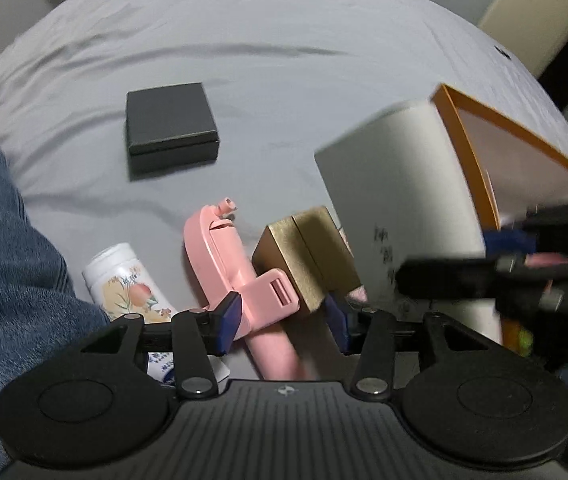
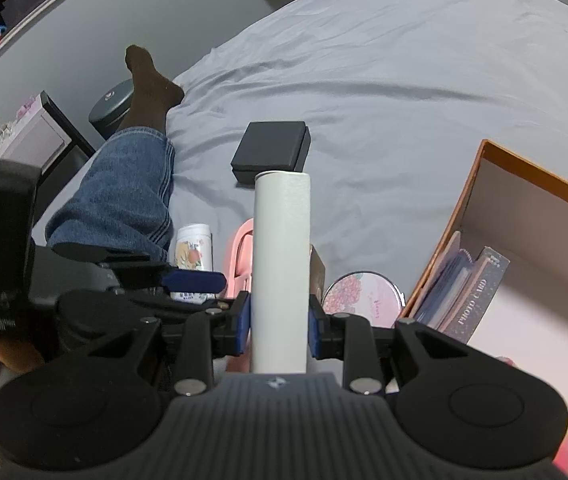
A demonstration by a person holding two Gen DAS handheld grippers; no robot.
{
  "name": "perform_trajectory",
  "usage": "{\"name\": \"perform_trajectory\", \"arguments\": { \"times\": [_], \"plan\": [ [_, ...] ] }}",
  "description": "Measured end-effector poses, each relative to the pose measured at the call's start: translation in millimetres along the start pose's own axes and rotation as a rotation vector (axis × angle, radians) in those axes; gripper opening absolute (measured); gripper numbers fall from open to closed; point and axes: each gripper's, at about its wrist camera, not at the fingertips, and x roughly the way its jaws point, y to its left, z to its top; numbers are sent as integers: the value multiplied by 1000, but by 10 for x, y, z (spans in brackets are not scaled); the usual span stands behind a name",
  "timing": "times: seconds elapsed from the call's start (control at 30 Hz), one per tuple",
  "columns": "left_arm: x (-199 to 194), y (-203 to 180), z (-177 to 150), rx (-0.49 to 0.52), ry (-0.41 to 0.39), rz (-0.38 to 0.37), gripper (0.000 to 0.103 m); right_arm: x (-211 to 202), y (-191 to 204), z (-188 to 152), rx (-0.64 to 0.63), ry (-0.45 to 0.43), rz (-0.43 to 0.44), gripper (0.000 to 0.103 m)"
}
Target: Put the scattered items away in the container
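Right wrist view: the right gripper (image 2: pixel 280 322) clamps a white box (image 2: pixel 282 264) dead centre, both blue pads pressed to its sides; the orange container (image 2: pixel 459 216) sits at the right edge, photo cards inside; left wrist view: the left gripper (image 1: pixel 282 318) gapes wide around a pink tool (image 1: pixel 240 276); a black box (image 1: pixel 170 124) lies upper left on the sheet.
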Motion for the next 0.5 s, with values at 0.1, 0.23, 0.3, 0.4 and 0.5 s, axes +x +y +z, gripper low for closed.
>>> {"name": "perform_trajectory", "arguments": {
  "times": [0.1,0.23,0.3,0.4,0.5],
  "plan": [
    [36,-58,-52,75,14,11,54,-33,-26,24,16,-8,18,30],
    [125,-110,-70,109,6,70,58,-49,-39,27,20,-10,22,30],
    [164,-122,-64,123,6,93,61,-50,-33,26,17,-10,22,30],
    [194,-134,-46,129,0,122,62,-61,-36,25,15,-15,10,31],
    [254,-166,-29,154,-5,172,62,-63,-54,27,23,-16,-4,31]
  ]
}}
